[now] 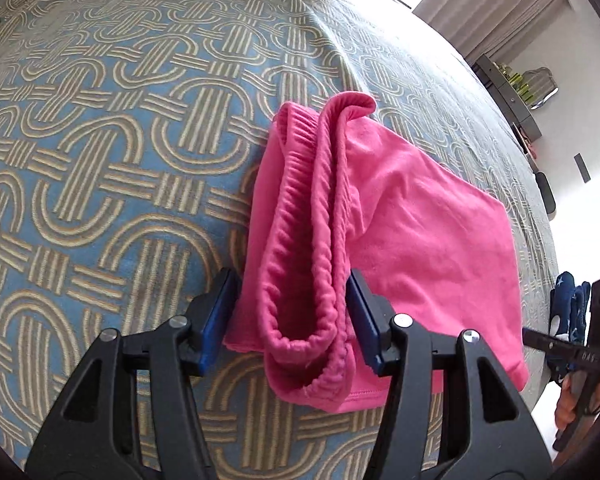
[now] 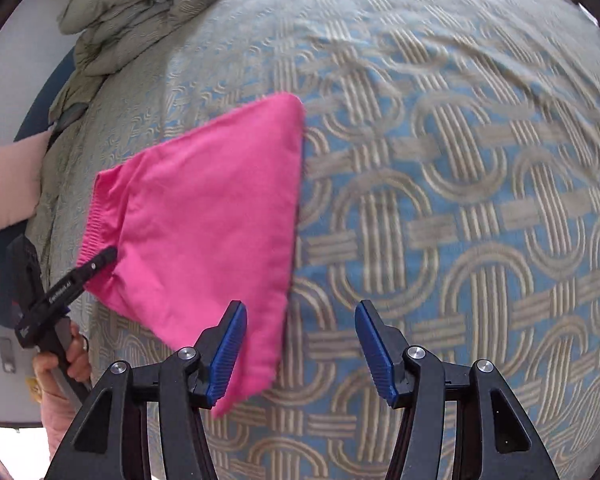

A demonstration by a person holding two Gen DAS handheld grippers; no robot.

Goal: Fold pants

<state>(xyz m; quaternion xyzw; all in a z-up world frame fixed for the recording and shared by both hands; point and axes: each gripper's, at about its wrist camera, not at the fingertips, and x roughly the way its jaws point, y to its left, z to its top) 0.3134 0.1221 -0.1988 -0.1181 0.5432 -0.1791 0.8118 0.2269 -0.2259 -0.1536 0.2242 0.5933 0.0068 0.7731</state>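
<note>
The bright pink cotton pants [image 1: 400,208] lie folded into a compact stack on the bed's blue-and-beige bedspread with its woven loop pattern [image 1: 100,160], and they sit towards the near edge of the bed. Over on the left wrist view, the left gripper [image 1: 292,320] has its blue-padded fingers [image 1: 216,320] spread either side of the ribbed elastic waistband [image 1: 300,240]. The jaws are parted, with the bunched waistband standing up between them; the pads sit just beside the fabric without pinching it. The waistband's far end curls over in a loose lip.

Switching to the right wrist view, the right gripper [image 2: 300,344] hovers above the bedspread with its jaws wide apart and nothing held. Its left pad [image 2: 228,352] overlaps the near corner of the pink stack, its right pad is over bare bedspread. From here the left gripper shows at the left side, nose against the waistband end of the pants. Far left, a rumpled grey-green duvet [image 2: 140,4] is heaped at the bed's far corner, and a pale pink cushion [image 2: 12,184] lies beside the bed.
</note>
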